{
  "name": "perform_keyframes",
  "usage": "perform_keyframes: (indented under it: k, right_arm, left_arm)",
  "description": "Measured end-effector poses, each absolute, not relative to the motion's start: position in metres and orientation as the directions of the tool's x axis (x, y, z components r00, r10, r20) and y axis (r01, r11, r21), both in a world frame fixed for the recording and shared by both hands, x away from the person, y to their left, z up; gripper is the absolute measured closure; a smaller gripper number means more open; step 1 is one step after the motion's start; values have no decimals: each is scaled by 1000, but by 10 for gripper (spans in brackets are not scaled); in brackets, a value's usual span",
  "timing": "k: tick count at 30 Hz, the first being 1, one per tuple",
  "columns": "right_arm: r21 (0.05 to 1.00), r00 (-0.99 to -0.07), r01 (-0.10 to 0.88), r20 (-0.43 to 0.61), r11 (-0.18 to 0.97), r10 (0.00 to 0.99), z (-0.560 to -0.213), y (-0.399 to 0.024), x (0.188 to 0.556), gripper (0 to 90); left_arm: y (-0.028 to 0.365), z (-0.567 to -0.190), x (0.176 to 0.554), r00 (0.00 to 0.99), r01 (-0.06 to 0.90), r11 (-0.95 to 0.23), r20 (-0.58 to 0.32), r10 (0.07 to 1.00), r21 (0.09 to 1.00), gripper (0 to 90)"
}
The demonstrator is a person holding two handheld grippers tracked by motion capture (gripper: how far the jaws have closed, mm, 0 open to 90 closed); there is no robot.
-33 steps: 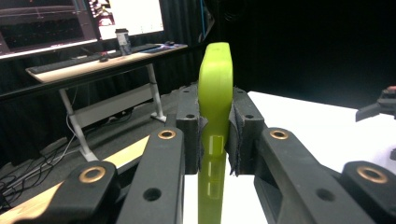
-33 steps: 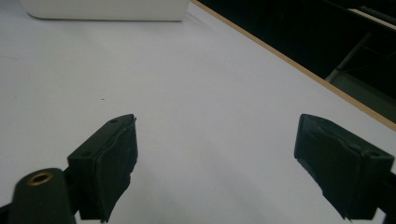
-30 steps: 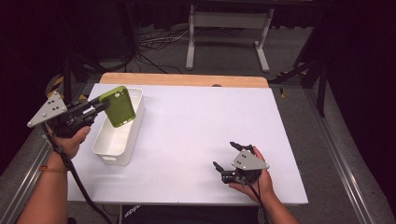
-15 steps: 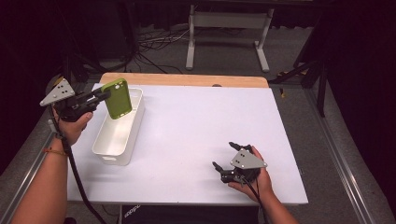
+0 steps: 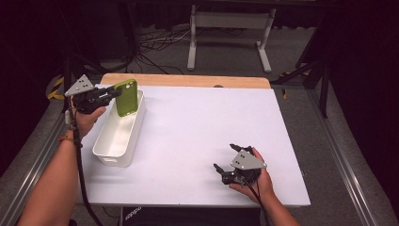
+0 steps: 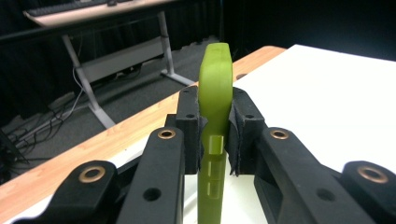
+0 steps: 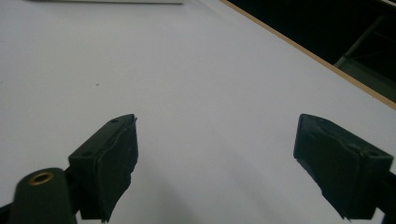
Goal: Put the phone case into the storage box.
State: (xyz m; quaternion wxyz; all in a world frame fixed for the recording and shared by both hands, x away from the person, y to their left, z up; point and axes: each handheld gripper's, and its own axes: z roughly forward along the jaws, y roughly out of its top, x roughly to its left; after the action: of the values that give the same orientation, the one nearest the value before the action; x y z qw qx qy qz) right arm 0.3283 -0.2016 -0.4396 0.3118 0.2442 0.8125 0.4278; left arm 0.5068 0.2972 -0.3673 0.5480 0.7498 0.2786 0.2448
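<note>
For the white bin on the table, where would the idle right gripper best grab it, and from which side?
Judging by shape, the bin's thin upright wall at the near right rim: come from above with one jaw inside and one outside. The right gripper is open and rests on the table; the left gripper holds the green phone case above the far end.

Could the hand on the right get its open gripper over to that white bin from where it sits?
Probably yes. The right gripper rests open and holds nothing, low on the white table, and bare tabletop lies between it and the white bin. The left gripper holds a green phone case over the bin's far end.
</note>
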Motion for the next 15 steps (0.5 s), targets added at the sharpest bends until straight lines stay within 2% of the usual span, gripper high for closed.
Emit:
perform_keyframes:
  k: [15]
  right_arm:
    - [843, -685, 144, -293, 518, 667, -442, -202, 329, 148]
  left_arm:
    - [291, -386, 533, 729, 164, -278, 74, 681, 946, 773]
